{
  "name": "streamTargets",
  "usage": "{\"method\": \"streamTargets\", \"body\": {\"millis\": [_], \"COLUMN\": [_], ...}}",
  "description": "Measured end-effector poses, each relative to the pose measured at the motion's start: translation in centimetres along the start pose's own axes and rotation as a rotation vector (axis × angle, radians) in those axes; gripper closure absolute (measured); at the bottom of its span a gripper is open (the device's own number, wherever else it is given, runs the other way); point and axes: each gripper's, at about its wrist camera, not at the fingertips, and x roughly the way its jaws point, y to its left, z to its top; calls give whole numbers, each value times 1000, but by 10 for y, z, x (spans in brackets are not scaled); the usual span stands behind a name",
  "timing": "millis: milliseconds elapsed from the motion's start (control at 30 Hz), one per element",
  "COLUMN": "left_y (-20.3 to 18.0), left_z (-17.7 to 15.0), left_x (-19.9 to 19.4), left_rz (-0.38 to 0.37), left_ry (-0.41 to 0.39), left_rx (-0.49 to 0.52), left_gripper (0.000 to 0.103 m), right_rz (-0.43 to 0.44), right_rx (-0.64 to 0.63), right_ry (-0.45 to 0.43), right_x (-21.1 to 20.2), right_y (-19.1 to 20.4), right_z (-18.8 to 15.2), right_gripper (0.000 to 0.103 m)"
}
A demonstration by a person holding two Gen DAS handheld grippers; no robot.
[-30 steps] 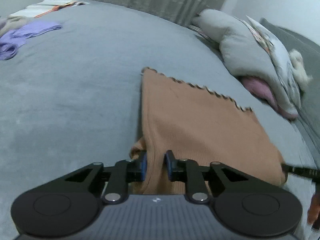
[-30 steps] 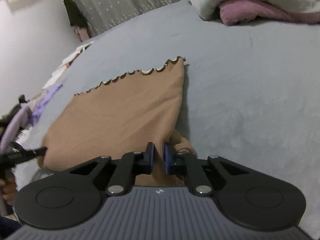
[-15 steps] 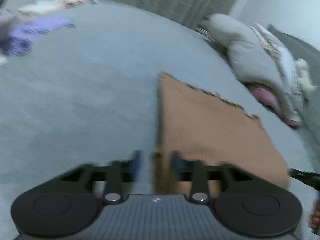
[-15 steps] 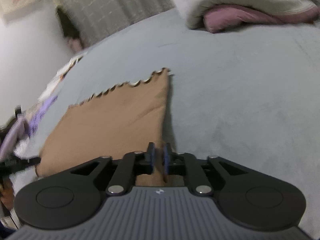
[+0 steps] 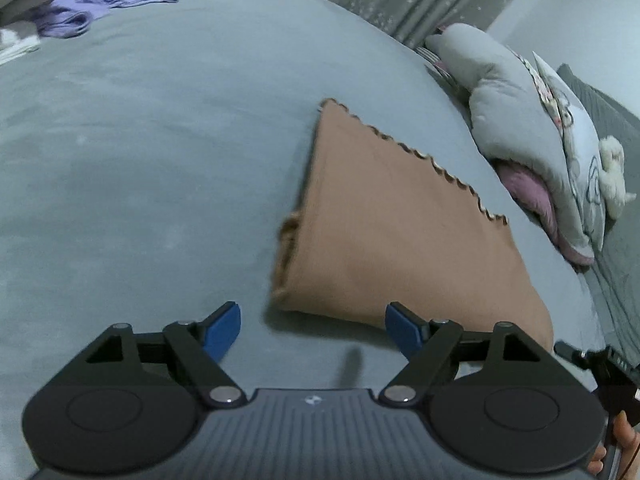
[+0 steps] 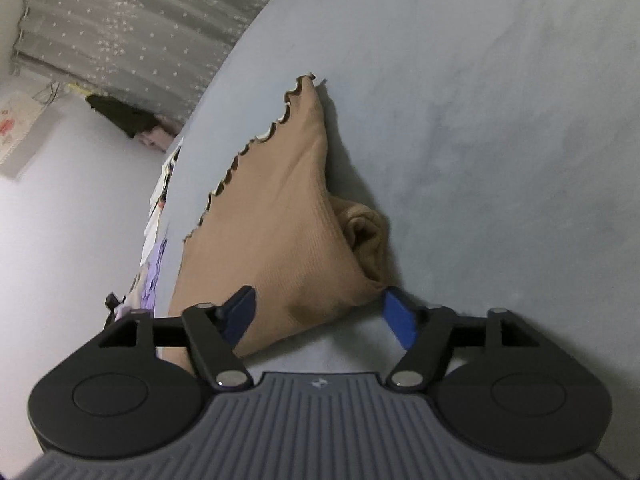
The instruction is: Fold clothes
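A brown ribbed garment (image 5: 400, 232) with a scalloped far hem lies folded flat on the grey bed (image 5: 140, 140). My left gripper (image 5: 312, 320) hovers just in front of its near left corner. Its jaws are opening, and the blue pads (image 5: 222, 326) touch nothing. In the right wrist view the garment (image 6: 272, 232) shows a bunched fold at its near right corner. My right gripper (image 6: 318, 304) straddles that corner. Its jaws are opening too, with the cloth loose between the pads (image 6: 396, 316) and not pressed. Part of the right gripper (image 5: 592, 360) shows at the left view's edge.
Purple clothes (image 5: 100, 4) and other laundry lie at the bed's far left. A rolled grey and pink quilt (image 5: 520, 120) with a plush toy (image 5: 612, 168) fills the right side. A grey starred curtain (image 6: 132, 28) hangs behind, beside a white wall (image 6: 60, 220).
Both grippers were shut on the garment's near edge and have let it go, their jaws now wide. The cloth has dropped flat. The right wrist view has rolled and dipped.
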Motion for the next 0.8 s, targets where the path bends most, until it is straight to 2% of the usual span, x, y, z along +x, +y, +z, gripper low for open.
{"method": "streamTargets", "body": {"millis": [133,267,367,500,533,567,600,633,667,733,800], "left_y": [-9,-24,-41,-51,-53,-54,-56,-57,-58,-59,-61], "left_z": [1,3,3,5,6,7,9,11,12,16,21], "left_x": [16,30,42,51,53,53,53,53,53,53,56], "left_rz": [29,85,175,239,246,250,254,258,260,246,239], "left_ry": [-45,-100,-127,-140,-140,-141,-142,-143,-143,-131,-119], "left_rx": [-43,-52,-36,-13,0,19,38,57,76,90,99], "left_gripper": [1,1,1,1,4,13,19,30,39,45,51], "right_rz": [23,17,-31,-92,-114,-134,-156,-189,-220,-229,-243], "right_rx": [53,78,28,-33,-56,-79,-106,-136,-157,-174,-222], "right_ry": [-59,-163,-217,-305,-317,-319,-318,-318,-315,-309,-312], "right_x": [8,21,33,53,58,62,65,67,68,69,69], "right_y": [-1,7,20,32,37,40,43,45,45,46,52], "right_z": [-2,-10,-15,-21,-22,-22,-23,-22,-20,-19,-21], "right_gripper": [13,0,0,0,0,0,6,32,43,54,61]}}
